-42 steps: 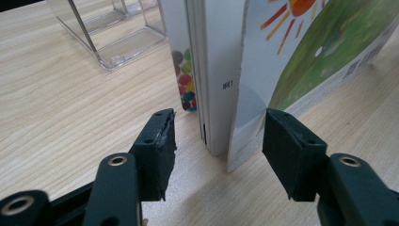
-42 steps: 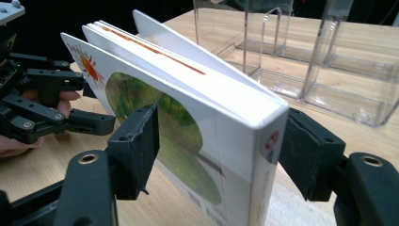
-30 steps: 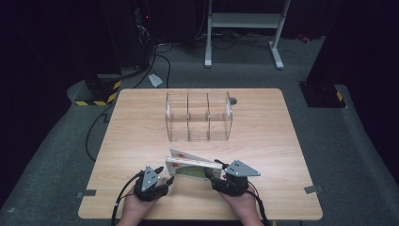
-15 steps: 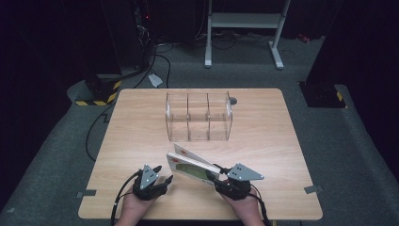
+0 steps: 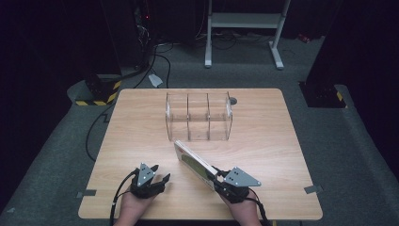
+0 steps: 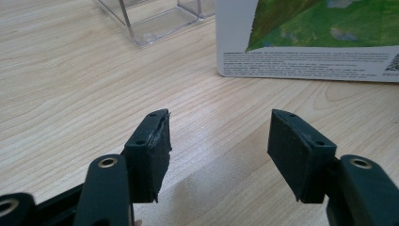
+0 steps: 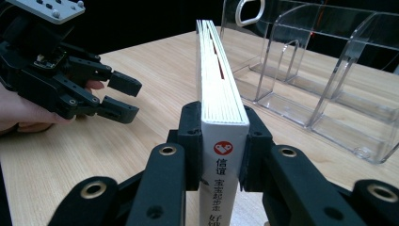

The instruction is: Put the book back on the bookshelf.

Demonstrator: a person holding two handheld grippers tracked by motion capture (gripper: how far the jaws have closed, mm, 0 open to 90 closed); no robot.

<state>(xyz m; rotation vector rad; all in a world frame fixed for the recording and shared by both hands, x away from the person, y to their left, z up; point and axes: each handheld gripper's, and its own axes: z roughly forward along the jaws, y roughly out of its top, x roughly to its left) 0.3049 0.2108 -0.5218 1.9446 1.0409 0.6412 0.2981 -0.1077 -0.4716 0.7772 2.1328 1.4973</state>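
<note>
**Book clamped in right tool, divider rack ahead**

My right tool (image 5: 217, 179) is clamped on the thin white paperback book with the green cover (image 5: 194, 161), jaws pressing either face close to the spine end. In the right gripper view the book (image 7: 221, 99) stands on edge between the jaws, page block up, printed spine towards the camera. It runs away from the tool towards the clear acrylic three-slot rack (image 5: 199, 116), its far corner near the rack's front wall but not touching, as far as I can tell from the high view. Whether its lower edge rests on the pale wooden counter (image 5: 141, 127) or hangs just above, I cannot tell.

My left tool (image 5: 159, 181) rests low on the counter beside the book, jaws apart and holding nothing. Its own view shows the gap bare, with the book's back cover (image 6: 310, 37) well ahead.

Risks, as I judge them:
- Grip sits at one end only, so the long free end may droop or swing, and the book could pivot between the pads.
- Pages are fanning slightly at the top; a loose leaf could catch a divider edge on the way in.
- The rack is light and unanchored; a nudge from the leading corner would likely slide it back rather than let the book enter a slot.
</note>
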